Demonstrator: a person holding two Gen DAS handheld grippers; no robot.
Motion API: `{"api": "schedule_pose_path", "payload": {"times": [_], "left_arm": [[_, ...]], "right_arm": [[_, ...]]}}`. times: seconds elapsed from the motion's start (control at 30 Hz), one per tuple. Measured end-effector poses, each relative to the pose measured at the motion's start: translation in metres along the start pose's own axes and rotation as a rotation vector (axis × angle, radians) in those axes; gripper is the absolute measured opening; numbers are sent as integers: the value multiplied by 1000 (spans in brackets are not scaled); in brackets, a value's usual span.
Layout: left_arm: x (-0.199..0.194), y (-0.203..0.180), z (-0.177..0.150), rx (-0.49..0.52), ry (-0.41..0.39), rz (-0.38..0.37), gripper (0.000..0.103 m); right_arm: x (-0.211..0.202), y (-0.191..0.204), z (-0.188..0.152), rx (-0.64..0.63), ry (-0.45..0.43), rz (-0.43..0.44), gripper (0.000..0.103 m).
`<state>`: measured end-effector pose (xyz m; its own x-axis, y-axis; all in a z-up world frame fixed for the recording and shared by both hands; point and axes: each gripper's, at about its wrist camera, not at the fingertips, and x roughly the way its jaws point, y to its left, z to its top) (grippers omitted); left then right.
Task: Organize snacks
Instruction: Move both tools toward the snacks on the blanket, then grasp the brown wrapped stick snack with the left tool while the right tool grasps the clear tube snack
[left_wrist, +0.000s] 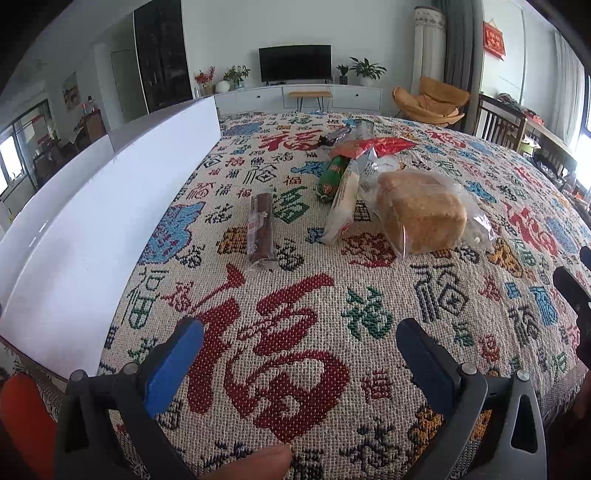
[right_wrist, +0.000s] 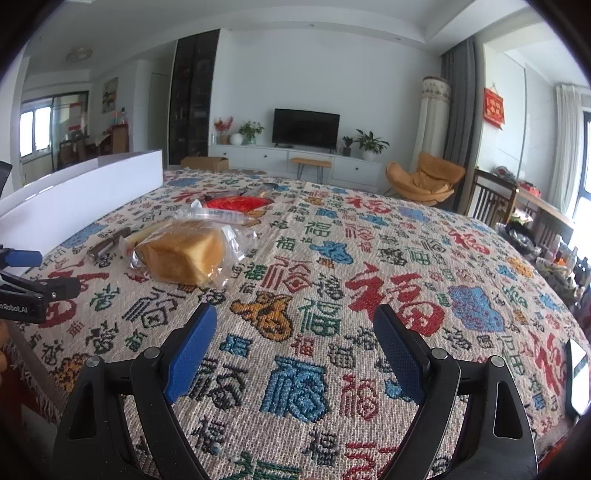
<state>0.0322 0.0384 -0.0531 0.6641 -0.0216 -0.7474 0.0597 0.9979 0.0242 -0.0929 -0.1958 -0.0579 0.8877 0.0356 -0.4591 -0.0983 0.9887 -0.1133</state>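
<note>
Black-framed tongs (left_wrist: 299, 336) with blue textured pads (right_wrist: 192, 349), round silver pivot screws.

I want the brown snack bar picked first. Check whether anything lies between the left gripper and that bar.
Nothing visible does. The left gripper is open over bare tablecloth, and the brown snack bar lies ahead, slightly left, apart from the other snacks. The white box stands to its left, out of the path.
</note>
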Motion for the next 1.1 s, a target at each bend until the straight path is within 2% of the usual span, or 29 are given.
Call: {"api": "schedule_pose_path", "payload": {"times": [0.27,0.4,0.87,1.03,1.1], "left_arm": [[17,5,-4,-31,84,-23,103],[26,6,-7,-31,130,-24,103],[28,3,-5,-17,151,-18,103],[30,4,-4,-6,161,-28,103],[31,6,-3,10,165,-45,103]], "right_arm": [[5,8,-3,-34,40,32,89],[11,6,-1,-14,90,67,89],[42,-5,-6,-10,291,39,89],[74,-10,5,-48,384,32,89],[84,-11,10,-63,380,40,89]]}}
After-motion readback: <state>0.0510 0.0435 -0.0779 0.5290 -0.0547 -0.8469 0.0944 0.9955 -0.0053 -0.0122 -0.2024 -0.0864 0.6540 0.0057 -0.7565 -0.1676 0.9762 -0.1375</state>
